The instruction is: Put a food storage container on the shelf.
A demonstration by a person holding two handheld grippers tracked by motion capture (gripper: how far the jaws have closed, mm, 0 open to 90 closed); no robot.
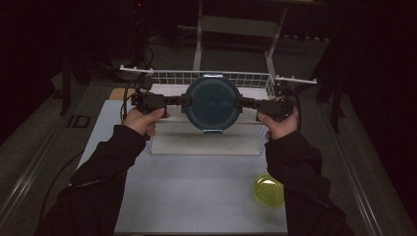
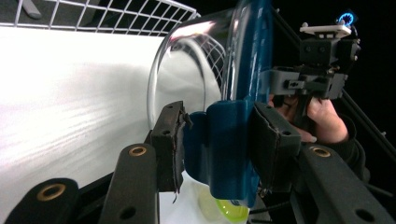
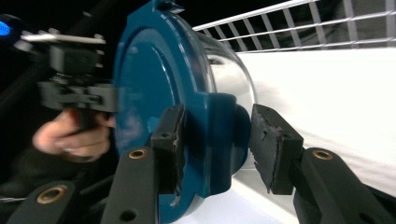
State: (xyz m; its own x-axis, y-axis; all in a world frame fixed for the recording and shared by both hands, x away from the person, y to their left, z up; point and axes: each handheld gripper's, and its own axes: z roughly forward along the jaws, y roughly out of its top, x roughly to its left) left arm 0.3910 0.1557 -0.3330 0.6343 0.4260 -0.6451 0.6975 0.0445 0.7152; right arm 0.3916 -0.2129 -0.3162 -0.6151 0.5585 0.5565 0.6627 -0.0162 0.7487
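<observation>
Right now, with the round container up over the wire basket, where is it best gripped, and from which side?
By the blue latch tabs on opposite edges of the round container, one set of tongs from each side, level. The glass bowl is wide and smooth; each tab is a block the pads can span, as the left tongs and right tongs do.

Dark teal-blue round plastic lid (image 1: 212, 101) on a clear glass container (image 2: 187, 70). White wire basket (image 1: 216, 77) with a plain grid pattern. Pale grey-white tabletop (image 1: 196, 187). Translucent yellow-green small bowl (image 1: 269, 190). Black jaws with brass-coloured rivets (image 2: 137, 150). Black sleeves (image 1: 105, 162).
</observation>
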